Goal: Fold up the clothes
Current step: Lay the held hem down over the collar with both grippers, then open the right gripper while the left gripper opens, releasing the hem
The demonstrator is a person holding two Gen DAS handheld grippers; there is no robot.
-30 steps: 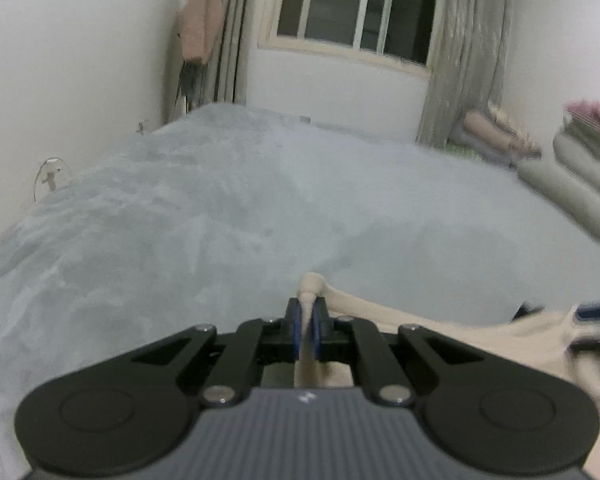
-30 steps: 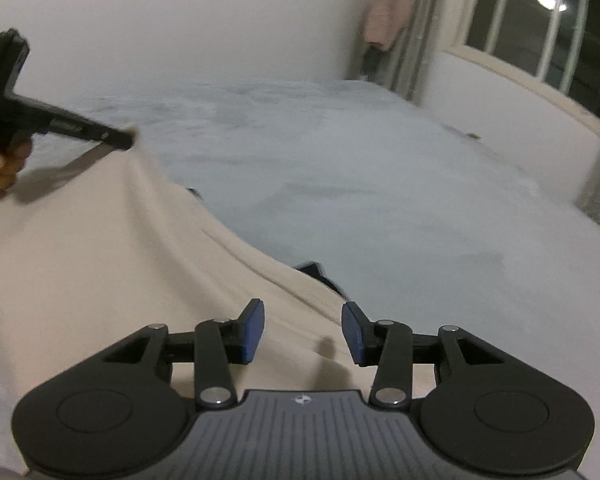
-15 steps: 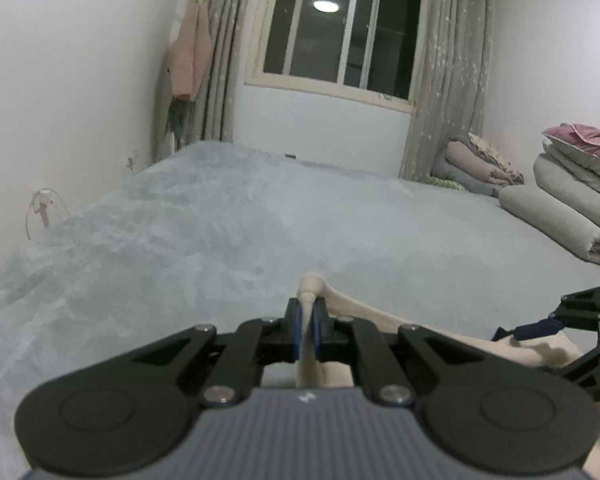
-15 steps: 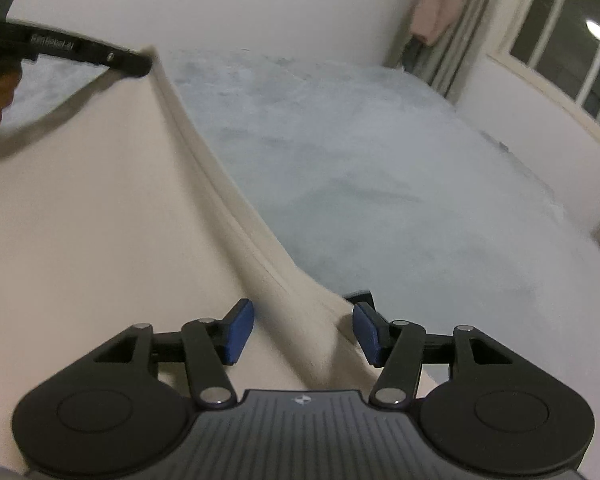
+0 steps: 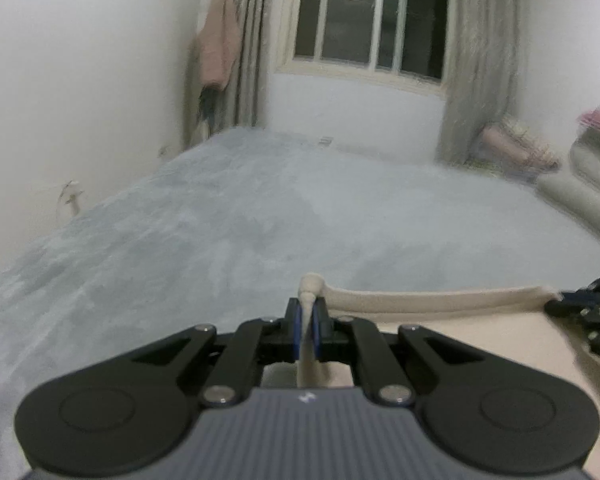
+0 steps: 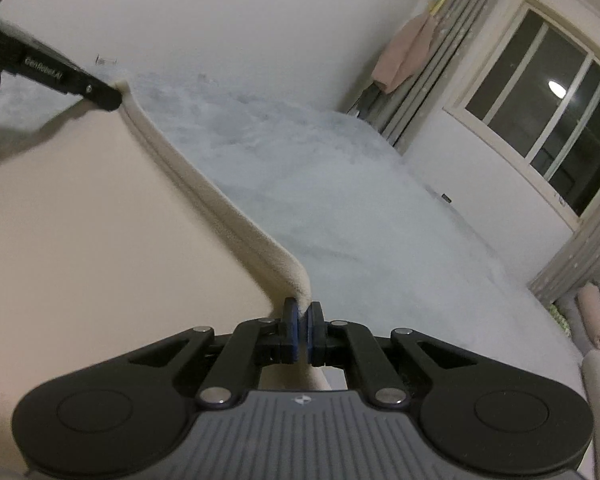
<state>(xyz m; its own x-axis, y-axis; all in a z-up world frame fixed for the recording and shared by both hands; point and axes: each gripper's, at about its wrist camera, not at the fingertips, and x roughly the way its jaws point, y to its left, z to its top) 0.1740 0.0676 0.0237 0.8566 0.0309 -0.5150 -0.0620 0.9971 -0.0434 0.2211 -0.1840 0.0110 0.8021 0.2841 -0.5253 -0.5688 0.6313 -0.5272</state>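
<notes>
A cream garment (image 6: pixel 80 216) is stretched in the air over the grey bed (image 6: pixel 340 184). Its ribbed hem (image 5: pixel 432 300) runs taut between my two grippers. My left gripper (image 5: pixel 307 316) is shut on one end of the hem; it also shows in the right wrist view (image 6: pixel 100 94) at the upper left. My right gripper (image 6: pixel 302 318) is shut on the other end of the hem; it shows in the left wrist view (image 5: pixel 580 300) at the right edge. The lower part of the garment is hidden below the frames.
The bed cover (image 5: pixel 260 232) fills the middle ground. White wall (image 5: pixel 80 100) on the left, window (image 5: pixel 372 20) with curtains (image 5: pixel 476 72) at the far end. Folded quilts and pillows (image 5: pixel 572 184) are stacked at the right. A pink garment (image 5: pixel 220 52) hangs by the curtain.
My right gripper has shut on the hem; it was open half a second ago. Both grippers have risen and the hem is now pulled straight between them.
</notes>
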